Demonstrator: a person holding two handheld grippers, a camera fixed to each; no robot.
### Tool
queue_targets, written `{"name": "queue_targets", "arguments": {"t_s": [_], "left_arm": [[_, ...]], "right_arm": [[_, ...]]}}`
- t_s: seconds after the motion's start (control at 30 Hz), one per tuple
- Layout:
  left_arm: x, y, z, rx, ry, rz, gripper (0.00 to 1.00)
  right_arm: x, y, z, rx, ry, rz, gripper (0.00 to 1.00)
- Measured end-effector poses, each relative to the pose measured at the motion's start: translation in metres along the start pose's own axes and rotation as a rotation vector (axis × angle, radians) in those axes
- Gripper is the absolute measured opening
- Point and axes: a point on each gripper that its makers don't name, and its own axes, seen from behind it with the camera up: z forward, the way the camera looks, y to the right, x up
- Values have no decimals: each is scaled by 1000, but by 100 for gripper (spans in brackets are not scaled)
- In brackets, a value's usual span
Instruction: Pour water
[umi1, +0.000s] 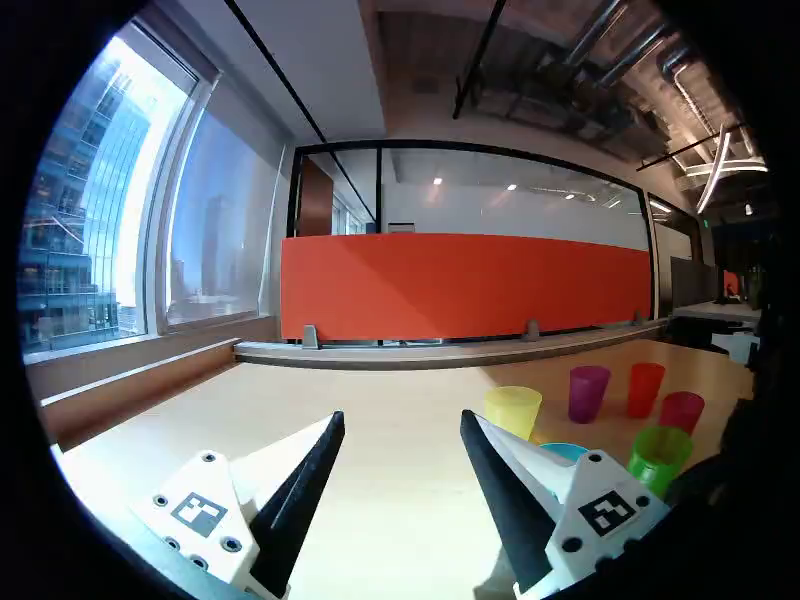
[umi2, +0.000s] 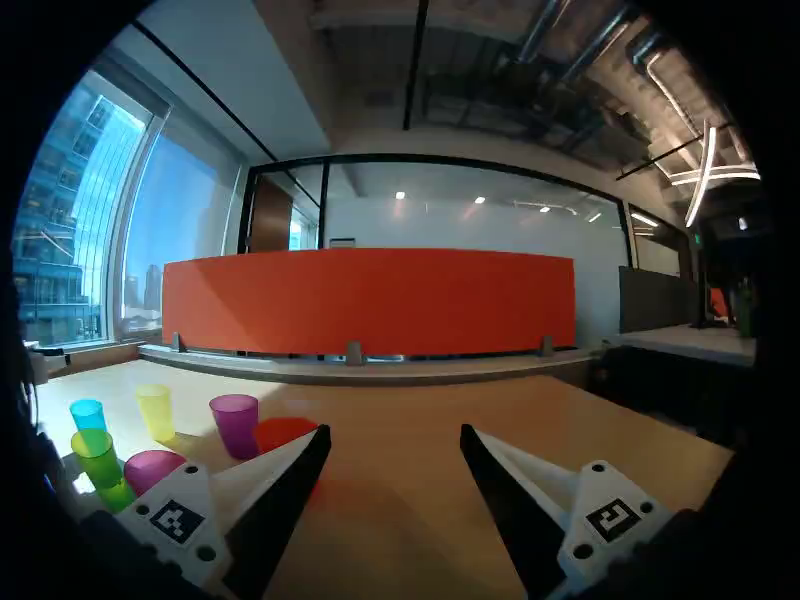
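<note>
Several coloured plastic cups stand on a light wooden table (umi1: 400, 400). In the left gripper view they sit to the right: yellow cup (umi1: 513, 410), purple cup (umi1: 589, 392), red cup (umi1: 645, 388), pink cup (umi1: 682, 410), green cup (umi1: 660, 455), and a blue cup (umi1: 565, 452) partly behind a finger. My left gripper (umi1: 401, 418) is open and holds nothing. In the right gripper view the cups lie at the left: blue cup (umi2: 88, 415), yellow cup (umi2: 156, 410), purple cup (umi2: 234, 424), red cup (umi2: 283, 433), green cup (umi2: 97, 455), pink cup (umi2: 153, 468). My right gripper (umi2: 395, 432) is open over bare table.
An orange partition (umi1: 460, 285) runs along the table's far edge, seen also as the orange partition (umi2: 370, 300). Large windows (umi1: 120, 220) stand at the left. Another desk (umi2: 690, 345) lies at the far right.
</note>
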Motion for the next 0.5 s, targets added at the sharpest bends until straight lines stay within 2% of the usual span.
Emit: {"name": "queue_targets", "arguments": {"t_s": [0.5], "left_arm": [[0, 0, 0, 0, 0, 0, 85]], "right_arm": [[-1, 0, 2, -1, -3, -1, 100]]}}
